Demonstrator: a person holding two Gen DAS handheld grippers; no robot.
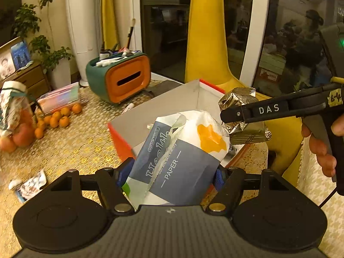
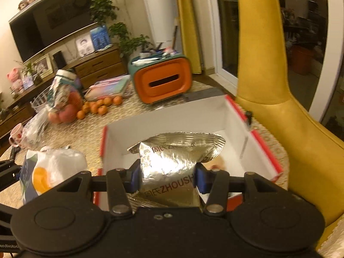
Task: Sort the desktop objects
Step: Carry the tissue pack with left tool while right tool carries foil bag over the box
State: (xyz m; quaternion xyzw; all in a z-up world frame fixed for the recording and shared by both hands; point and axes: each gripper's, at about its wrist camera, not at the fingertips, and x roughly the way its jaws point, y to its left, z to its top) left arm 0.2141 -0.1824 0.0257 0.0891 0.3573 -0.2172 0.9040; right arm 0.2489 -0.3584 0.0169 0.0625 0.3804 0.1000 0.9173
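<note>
The left tongs [image 1: 172, 172] are clenching a tissue pack [image 1: 180, 150], the right tongs [image 2: 166, 179] a foil packet [image 2: 172, 161], above the box [image 2: 172, 116]; crowding together risks bumping either loose.

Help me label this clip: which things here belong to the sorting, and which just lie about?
In the job: tissue pack in left gripper; foil packet in right gripper; open box.
Lying about: oranges, orange-fronted organiser, yellow chair.

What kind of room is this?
Probably a home living room: a big TV above a wooden cabinet, a leafy houseplant, and oranges on the table.
</note>
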